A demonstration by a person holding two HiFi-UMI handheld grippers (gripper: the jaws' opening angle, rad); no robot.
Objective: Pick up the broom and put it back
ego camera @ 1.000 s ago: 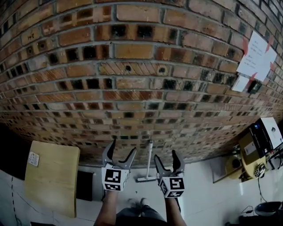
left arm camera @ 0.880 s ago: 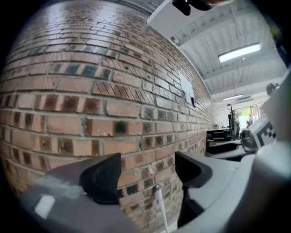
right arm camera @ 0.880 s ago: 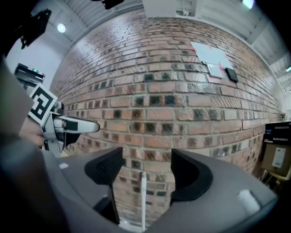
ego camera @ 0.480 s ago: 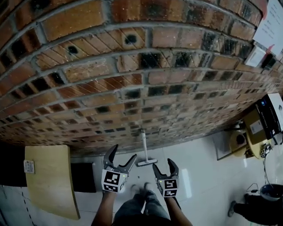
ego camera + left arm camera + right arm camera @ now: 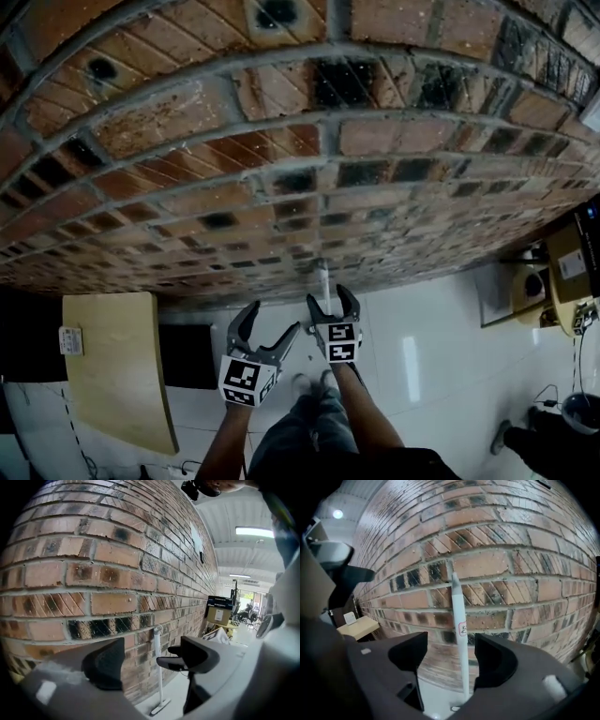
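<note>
broom [image 5: 459, 634] stands against the brick wall [image 5: 525, 573], head on the floor [image 5: 422, 319], handle in the gap of the right hand-held gripper [image 5: 450, 648], whose jaws have just been closing but don't touch it. centre it deeper before squeezing. left hand-held gripper [image 5: 145, 660] gapes empty.

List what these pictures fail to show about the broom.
- Head view: the right gripper covers the broom below its top.
- Right gripper view: the handle shows between the jaws, which have just been closing, pads off it. How far ahead it stands is unclear.
- Right gripper view: the label on the handle has print too small to read.
</note>
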